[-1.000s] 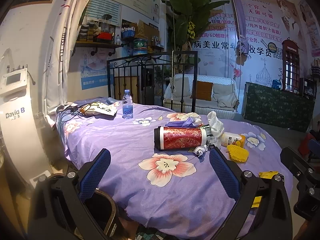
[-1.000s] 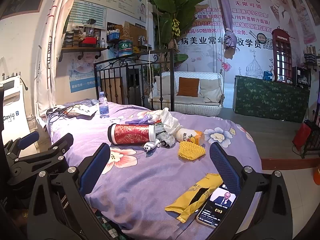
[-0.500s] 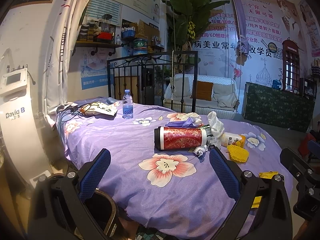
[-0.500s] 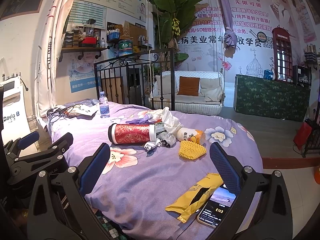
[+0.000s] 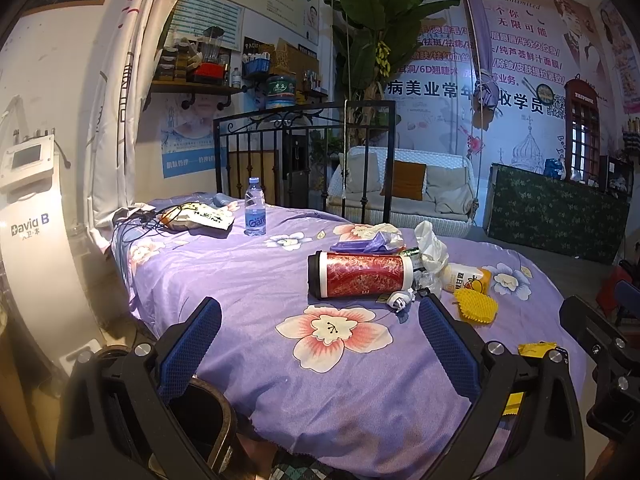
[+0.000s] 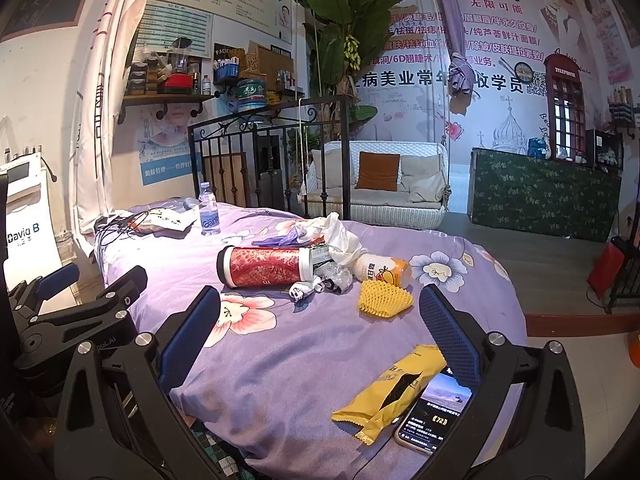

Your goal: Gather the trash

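A purple flowered bedspread (image 6: 280, 344) fills the middle of the frame. At its centre lies a red patterned canister (image 6: 262, 266) on its side, touching crumpled wrappers (image 6: 324, 276), with a yellow foam net (image 6: 384, 298) just to the right. At lower right, a yellow packet (image 6: 394, 390) overlaps a lit phone (image 6: 434, 416). The right gripper (image 6: 320, 332) frames the bottom, fingers spread wide, holding nothing.

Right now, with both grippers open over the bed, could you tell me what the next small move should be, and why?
I would probably ease the right gripper forward and down toward the yellow wrapper. Both it and the left gripper are open and hold nothing, and the wrapper lies flat, nearest the right fingers. Its end touches the phone, so take it from the far end.
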The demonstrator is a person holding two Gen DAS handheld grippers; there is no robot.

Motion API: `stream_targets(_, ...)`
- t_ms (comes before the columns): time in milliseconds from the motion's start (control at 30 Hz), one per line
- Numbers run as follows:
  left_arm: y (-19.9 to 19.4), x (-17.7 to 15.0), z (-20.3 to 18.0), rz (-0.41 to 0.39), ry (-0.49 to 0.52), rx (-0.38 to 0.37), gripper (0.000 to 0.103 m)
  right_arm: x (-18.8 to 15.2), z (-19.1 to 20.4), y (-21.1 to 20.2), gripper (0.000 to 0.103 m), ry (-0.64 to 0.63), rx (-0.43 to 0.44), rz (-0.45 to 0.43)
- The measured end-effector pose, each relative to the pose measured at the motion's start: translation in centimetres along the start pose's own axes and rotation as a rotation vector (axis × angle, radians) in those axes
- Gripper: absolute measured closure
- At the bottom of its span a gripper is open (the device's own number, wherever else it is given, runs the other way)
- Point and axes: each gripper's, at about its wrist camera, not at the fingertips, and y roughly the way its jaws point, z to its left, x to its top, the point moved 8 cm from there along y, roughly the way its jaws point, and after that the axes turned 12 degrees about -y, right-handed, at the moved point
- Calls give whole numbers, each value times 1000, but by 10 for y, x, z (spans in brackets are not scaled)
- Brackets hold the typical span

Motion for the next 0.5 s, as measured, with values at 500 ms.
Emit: stream_targets(500,0,-1,1,0,-1,0,6,-1,0,1,5,0,2,0)
